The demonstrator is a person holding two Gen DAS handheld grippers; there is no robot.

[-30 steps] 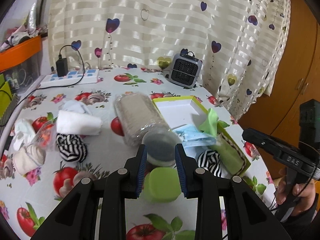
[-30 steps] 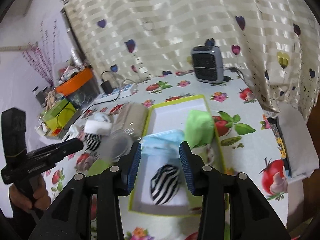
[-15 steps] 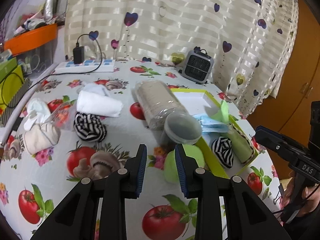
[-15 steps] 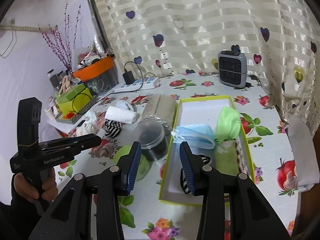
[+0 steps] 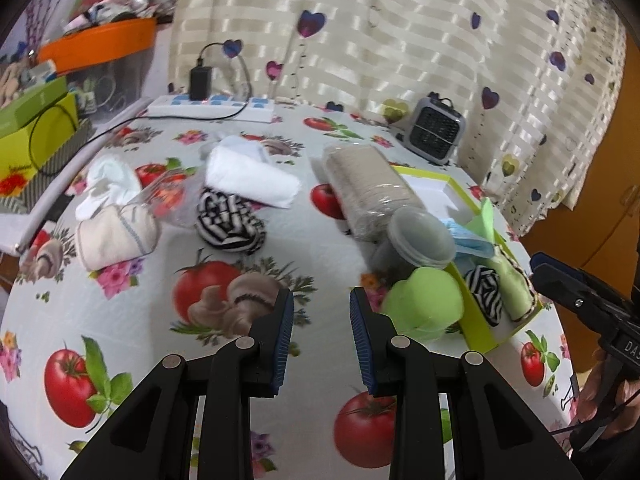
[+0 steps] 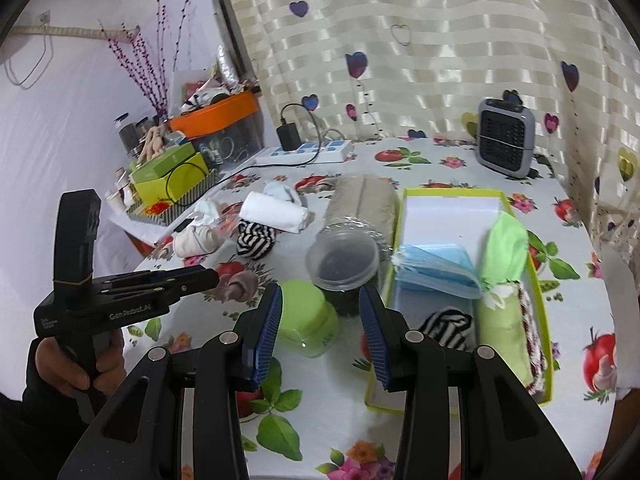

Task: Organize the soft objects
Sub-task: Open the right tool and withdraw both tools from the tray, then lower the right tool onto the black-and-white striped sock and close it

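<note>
A yellow-green box (image 6: 452, 194) (image 5: 460, 192) holds blue face masks (image 6: 436, 270), a green cloth (image 6: 502, 252) and a striped sock (image 6: 448, 326). Loose on the table lie a striped sock ball (image 5: 230, 220) (image 6: 256, 240), a white rolled towel (image 5: 250, 176) (image 6: 274, 212), a cream sock roll (image 5: 116, 234) and a white cloth (image 5: 110, 182). My left gripper (image 5: 320, 334) is open and empty above the tablecloth, near the front edge. My right gripper (image 6: 320, 332) is open and empty, above a green jar (image 6: 306, 318).
A clear lidded jar (image 5: 420, 236) (image 6: 344, 260), the green jar (image 5: 424, 304) and a wrapped beige roll (image 5: 368, 186) stand left of the box. A power strip (image 5: 212, 104), a small grey heater (image 5: 438, 130) and stacked boxes (image 5: 36, 128) line the back and left.
Both grippers have pulled back and up from the box and jars. The left one has swung left, over the bare tablecloth. Both stay open and empty.
</note>
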